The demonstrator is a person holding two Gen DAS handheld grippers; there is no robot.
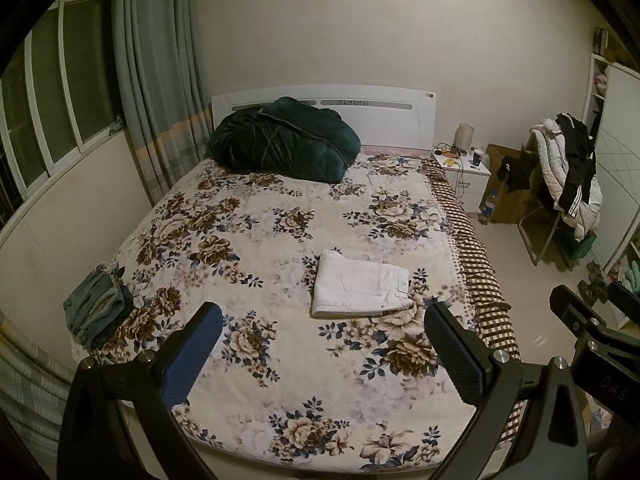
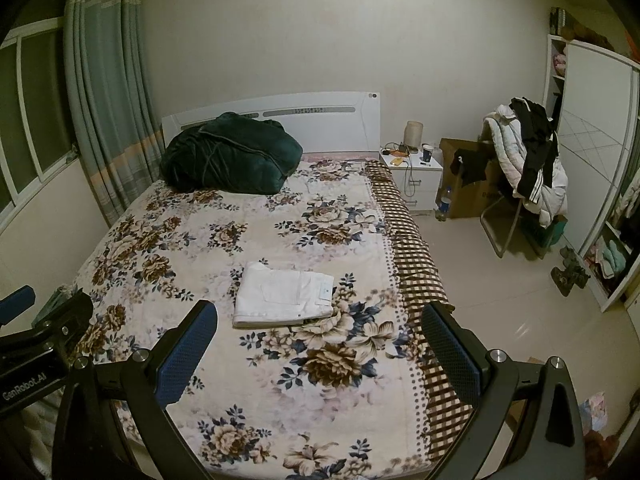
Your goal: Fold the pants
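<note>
On the bed [image 1: 248,240], toward its right side and near the foot, lie the pants [image 1: 360,290] — white, folded into a flat rectangle on the floral cover, waistband to the right. Both tongs hang above the foot of the bed, well apart from the pants and touching nothing: the left tongs [image 1: 324,356] are spread wide with blue pads showing, and the right tongs [image 2: 320,354] are spread just as wide. At the bed's left edge sits a folded pile of jeans [image 1: 98,308]. A dark green blanket [image 1: 280,140] is heaped against the headboard [image 1: 392,116] — beside it stands a white nightstand [image 1: 466,172], and farther right a chair [image 1: 560,184] draped in clothes.
</note>
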